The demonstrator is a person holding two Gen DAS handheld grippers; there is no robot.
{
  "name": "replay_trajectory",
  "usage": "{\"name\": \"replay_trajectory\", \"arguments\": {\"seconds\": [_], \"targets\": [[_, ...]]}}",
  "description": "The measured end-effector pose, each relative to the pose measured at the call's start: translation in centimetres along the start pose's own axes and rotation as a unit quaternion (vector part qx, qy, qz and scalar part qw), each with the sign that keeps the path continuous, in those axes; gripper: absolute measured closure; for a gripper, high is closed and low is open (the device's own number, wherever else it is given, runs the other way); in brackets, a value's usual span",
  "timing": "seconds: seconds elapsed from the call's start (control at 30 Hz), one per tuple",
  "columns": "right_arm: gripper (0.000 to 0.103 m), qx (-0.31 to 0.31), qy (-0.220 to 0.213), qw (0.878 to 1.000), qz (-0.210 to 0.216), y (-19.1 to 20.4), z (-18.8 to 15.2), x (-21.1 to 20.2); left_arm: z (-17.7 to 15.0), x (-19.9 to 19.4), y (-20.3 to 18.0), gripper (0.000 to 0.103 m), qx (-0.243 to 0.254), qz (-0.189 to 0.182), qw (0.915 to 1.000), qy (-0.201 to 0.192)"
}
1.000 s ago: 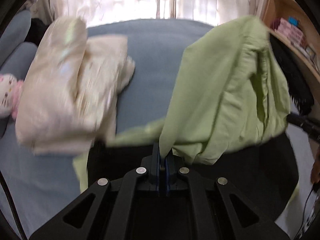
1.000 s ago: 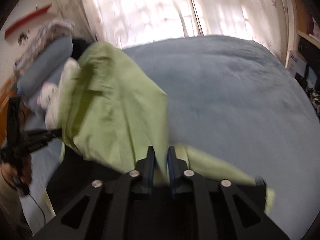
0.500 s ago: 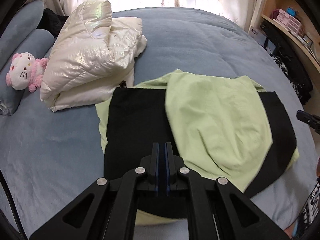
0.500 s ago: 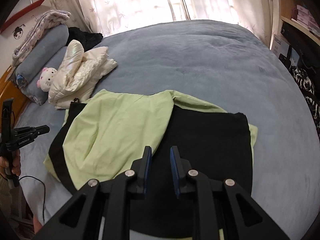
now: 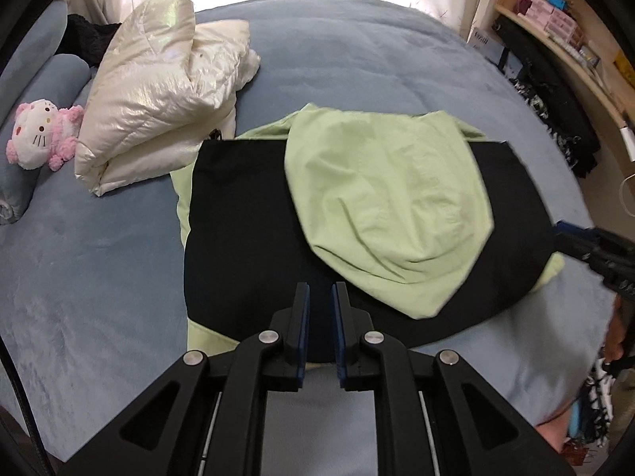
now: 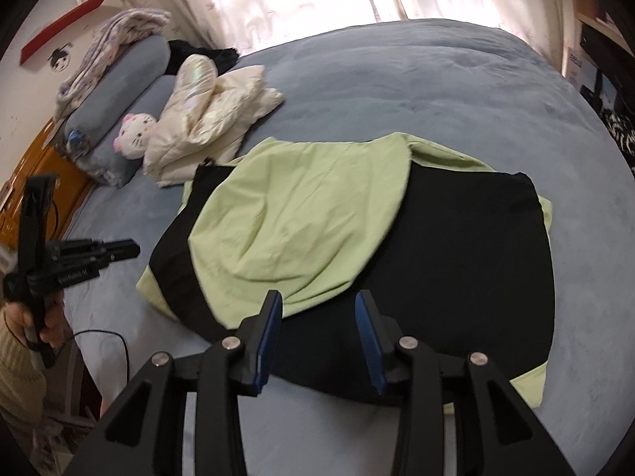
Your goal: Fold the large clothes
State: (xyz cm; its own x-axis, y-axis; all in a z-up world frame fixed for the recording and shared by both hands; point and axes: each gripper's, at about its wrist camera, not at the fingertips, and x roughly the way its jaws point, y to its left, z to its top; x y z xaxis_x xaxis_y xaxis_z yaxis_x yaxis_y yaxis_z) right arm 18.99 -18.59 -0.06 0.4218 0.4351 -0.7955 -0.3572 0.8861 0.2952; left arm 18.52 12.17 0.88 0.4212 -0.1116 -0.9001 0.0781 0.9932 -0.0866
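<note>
The green and black garment (image 5: 357, 214) lies flat in the middle of the bed (image 5: 357, 47), green flap folded over. Both the left gripper (image 5: 320, 317) and right gripper (image 6: 317, 325) are opening with nothing between them, letting the fold rest.

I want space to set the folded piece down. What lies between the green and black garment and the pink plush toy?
The folded cream jacket lies between the garment and the plush toy, seen in both wrist views.

You see a matt green-and-black cloth garment (image 5: 389, 206), a glossy cream quilted jacket (image 5: 158, 91), a soft blue-grey plush bedcover (image 5: 357, 43), a fuzzy pink-and-white plush toy (image 5: 37, 135).
</note>
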Motion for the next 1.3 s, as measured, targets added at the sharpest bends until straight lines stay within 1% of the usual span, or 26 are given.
{"name": "replay_trajectory", "arguments": {"seconds": [0.03, 0.07, 0.13, 0.23, 0.37, 0.4, 0.43, 0.5, 0.57, 0.67, 0.73, 0.83, 0.93, 0.97, 1.03, 1.07, 1.1, 1.17, 1.2, 1.23, 1.27, 1.3], "targets": [[0.064, -0.002, -0.004, 1.000, 0.008, 0.5, -0.1, -0.4, 0.0, -1.0, -0.1, 0.093, 0.000, -0.005, 1.0000, -0.005], [0.064, -0.002, -0.006, 1.000, 0.014, 0.7, -0.2, -0.7, -0.1, -2.0, -0.3, 0.091, 0.001, -0.010, 0.9999, -0.011], [0.064, 0.000, -0.009, 1.000, 0.024, 1.3, -0.1, -1.2, -0.2, -3.6, -0.7, 0.082, 0.004, -0.016, 0.9996, -0.022], [0.064, 0.009, -0.011, 0.999, 0.045, 2.0, 0.0, -1.8, -0.3, -5.5, -1.5, 0.081, 0.009, -0.029, 0.9990, -0.032], [0.064, 0.018, -0.009, 0.998, 0.061, 2.4, 0.0, -1.8, -0.5, -5.8, -2.5, 0.079, 0.008, -0.054, 0.9981, -0.029], [0.064, 0.019, -0.007, 0.998, 0.061, 2.4, 0.0, -1.6, -0.6, -5.4, -2.7, 0.074, 0.008, -0.057, 0.9980, -0.028], [0.064, 0.021, -0.005, 0.998, 0.059, 2.3, -0.1, -1.1, -0.7, -4.8, -2.9, 0.067, 0.008, -0.058, 0.9979, -0.027], [0.064, 0.029, 0.005, 0.998, 0.053, 1.9, -0.3, 0.2, -0.8, -2.8, -3.1, 0.059, 0.009, -0.055, 0.9982, -0.019], [0.064, 0.043, 0.014, 0.998, 0.048, 1.1, -0.7, 1.7, -1.0, 0.0, -2.7, 0.059, 0.001, -0.060, 0.9982, -0.005], [0.064, 0.068, 0.023, 0.996, 0.049, -0.3, -1.4, 3.9, -1.3, 4.5, -1.4, 0.060, -0.033, -0.072, 0.9968, 0.015], [0.064, 0.092, 0.031, 0.994, 0.055, -1.4, -1.9, 5.7, -1.7, 7.4, -0.3, 0.059, -0.056, -0.077, 0.9951, 0.025], [0.064, 0.128, 0.028, 0.989, 0.073, -3.0, -2.3, 7.8, -2.3, 10.7, 0.8, 0.059, -0.080, -0.082, 0.9929, 0.033], [0.064, 0.160, 0.029, 0.983, 0.091, -4.1, -2.5, 9.8, -2.4, 13.0, 1.9, 0.059, -0.111, -0.109, 0.9875, 0.025], [0.064, 0.166, 0.030, 0.981, 0.095, -4.3, -2.5, 10.3, -2.4, 13.4, 2.2, 0.059, -0.119, -0.118, 0.9856, 0.019], [0.064, 0.180, 0.031, 0.978, 0.103, -4.5, -2.5, 11.7, -2.1, 14.0, 2.9, 0.059, -0.139, -0.147, 0.9793, 0.001], [0.064, 0.185, 0.029, 0.976, 0.109, -4.6, -2.5, 12.1, -2.0, 14.2, 3.1, 0.059, -0.145, -0.154, 0.9774, -0.002], [0.064, 0.190, 0.020, 0.974, 0.118, -4.6, -2.6, 12.4, -1.8, 14.5, 3.4, 0.059, -0.155, -0.165, 0.9739, -0.010], [0.065, 0.187, -0.011, 0.974, 0.124, -4.4, -2.8, 12.6, -1.5, 15.1, 3.5, 0.060, -0.168, -0.173, 0.9704, -0.018], [0.068, 0.180, -0.021, 0.976, 0.125, -4.1, -2.7, 12.6, -1.4, 15.3, 3.5, 0.073, -0.171, -0.176, 0.9693, -0.019], [0.090, 0.172, -0.024, 0.977, 0.124, -3.9, -2.6, 12.6, -1.3, 15.5, 3.3, 0.096, -0.173, -0.188, 0.9667, -0.018], [0.095, 0.164, -0.027, 0.979, 0.118, -3.7, -2.4, 12.5, -1.1, 15.6, 2.8, 0.096, -0.176, -0.198, 0.9641, -0.015], [0.095, 0.156, -0.038, 0.981, 0.107, -3.4, -2.2, 11.8, -1.0, 15.5, 2.7, 0.097, -0.180, -0.192, 0.9645, -0.019]]}}
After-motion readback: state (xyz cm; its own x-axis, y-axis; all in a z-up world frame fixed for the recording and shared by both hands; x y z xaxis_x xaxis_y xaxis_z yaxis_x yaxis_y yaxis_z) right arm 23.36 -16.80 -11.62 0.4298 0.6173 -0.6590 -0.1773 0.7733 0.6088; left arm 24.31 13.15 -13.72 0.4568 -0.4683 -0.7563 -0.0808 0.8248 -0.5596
